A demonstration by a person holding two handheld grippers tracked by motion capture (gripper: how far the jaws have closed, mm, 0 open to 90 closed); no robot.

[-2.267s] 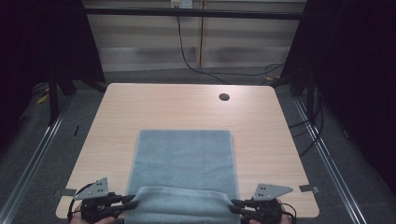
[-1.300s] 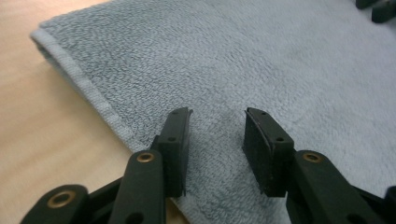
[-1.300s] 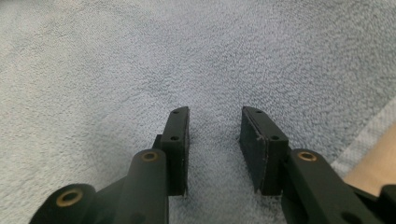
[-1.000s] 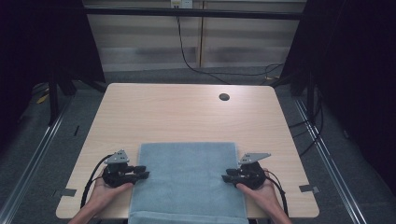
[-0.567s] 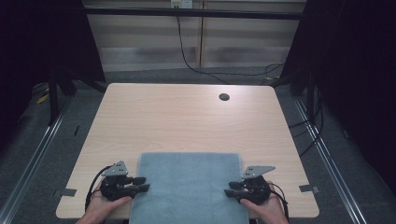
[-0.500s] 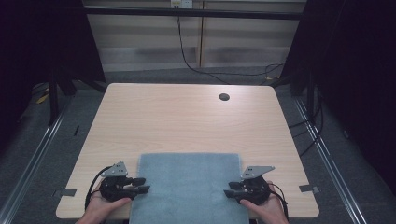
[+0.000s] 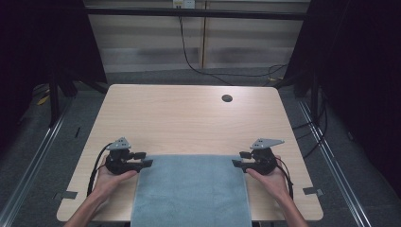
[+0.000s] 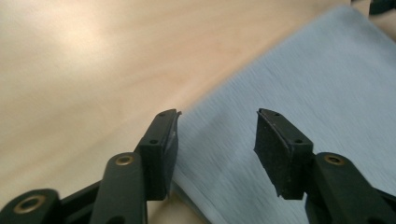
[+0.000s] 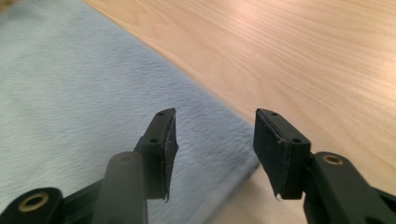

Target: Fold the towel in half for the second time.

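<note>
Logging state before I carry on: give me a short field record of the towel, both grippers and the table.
towel: grey-blue, flat on the table, near edge hanging over the front
left gripper: open, at the towel's far left corner
right gripper: open, at the far right corner
table: light wood, dark round hole near the back

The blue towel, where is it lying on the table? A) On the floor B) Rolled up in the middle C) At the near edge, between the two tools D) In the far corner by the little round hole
C: the towel lies flat at the near edge of the table, with the left tool and the right tool at its far corners, both open.
</note>
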